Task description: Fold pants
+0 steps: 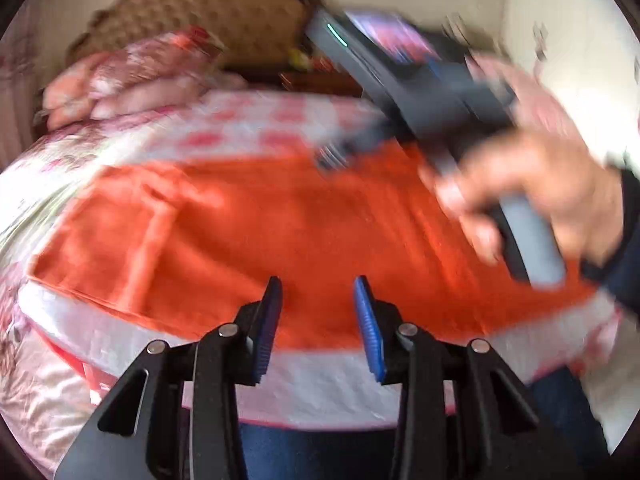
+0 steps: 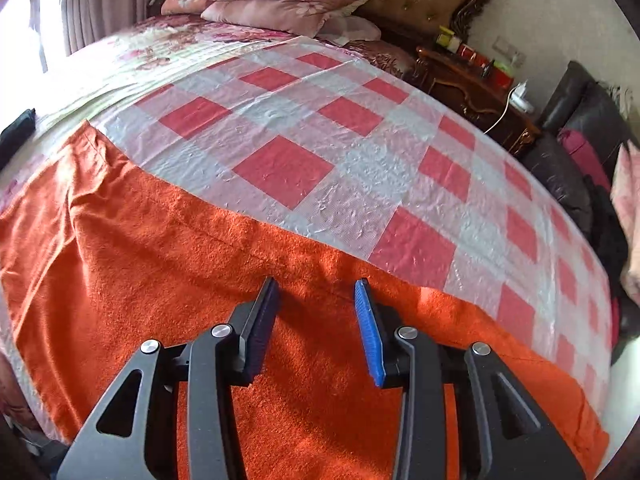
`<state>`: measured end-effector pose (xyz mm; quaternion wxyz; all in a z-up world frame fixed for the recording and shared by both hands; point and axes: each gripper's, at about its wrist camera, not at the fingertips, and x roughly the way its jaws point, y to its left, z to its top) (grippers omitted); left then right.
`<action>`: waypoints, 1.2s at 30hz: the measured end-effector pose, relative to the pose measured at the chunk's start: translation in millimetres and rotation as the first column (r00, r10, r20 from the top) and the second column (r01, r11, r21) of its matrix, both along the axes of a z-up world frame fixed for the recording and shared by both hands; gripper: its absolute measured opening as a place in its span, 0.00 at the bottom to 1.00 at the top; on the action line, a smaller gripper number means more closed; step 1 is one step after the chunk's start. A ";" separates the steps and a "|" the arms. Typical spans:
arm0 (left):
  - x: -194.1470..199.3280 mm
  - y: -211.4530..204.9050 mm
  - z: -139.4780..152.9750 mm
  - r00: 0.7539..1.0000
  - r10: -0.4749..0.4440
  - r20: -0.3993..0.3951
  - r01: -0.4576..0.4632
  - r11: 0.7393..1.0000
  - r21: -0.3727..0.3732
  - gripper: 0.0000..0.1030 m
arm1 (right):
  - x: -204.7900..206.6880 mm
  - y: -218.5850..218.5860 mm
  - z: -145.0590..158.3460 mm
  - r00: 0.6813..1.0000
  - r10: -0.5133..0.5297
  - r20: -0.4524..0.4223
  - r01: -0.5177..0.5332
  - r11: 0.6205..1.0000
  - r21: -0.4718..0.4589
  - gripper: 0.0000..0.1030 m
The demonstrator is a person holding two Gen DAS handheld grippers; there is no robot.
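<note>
In the left wrist view, much blurred, the orange pants are seen spread flat across a red-and-white checked sheet on the bed, their near edge lying close to the bed's front edge. The left gripper is held above that near edge with its jaws parted; nothing is caught between the blue pads, so the tool is released. At the upper right the right gripper is seen from outside, carried in the person's right hand over the far part of the pants; its fingertips are too smeared for its state to be read there. A stack of floral pillows and a tufted headboard are seen behind. In the right wrist view, which is sharp, the pants fill the lower half of the picture, with their far edge running diagonally across the checked sheet. The right gripper is poised over the cloth near that edge, its jaws apart and empty, no fabric being pinched. A carved wooden nightstand is seen beside the bed, and a dark sofa at the right.
</note>
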<state>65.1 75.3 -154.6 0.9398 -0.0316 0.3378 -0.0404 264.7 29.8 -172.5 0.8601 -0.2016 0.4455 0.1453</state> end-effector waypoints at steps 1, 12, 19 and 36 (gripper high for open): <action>1.1 14.0 4.2 0.998 0.062 0.022 -0.062 0.998 0.026 0.37 | -0.3 1.8 3.0 1.000 -0.020 0.006 0.020 1.000 -0.015 0.35; -5.3 65.7 -26.6 0.988 0.154 -0.007 -0.152 0.983 0.099 0.30 | -10.6 97.1 0.0 0.978 0.202 -0.055 -0.197 0.976 0.089 0.39; -29.2 163.0 16.7 0.919 0.392 0.045 -0.380 0.910 -0.169 0.47 | -5.8 95.2 15.6 0.990 0.136 -0.033 -0.129 0.980 0.153 0.50; 5.1 269.4 -29.7 0.974 0.184 -0.130 -0.215 0.930 -0.297 0.15 | -98.2 -18.9 9.4 0.991 -0.016 -0.136 0.043 0.980 0.195 0.68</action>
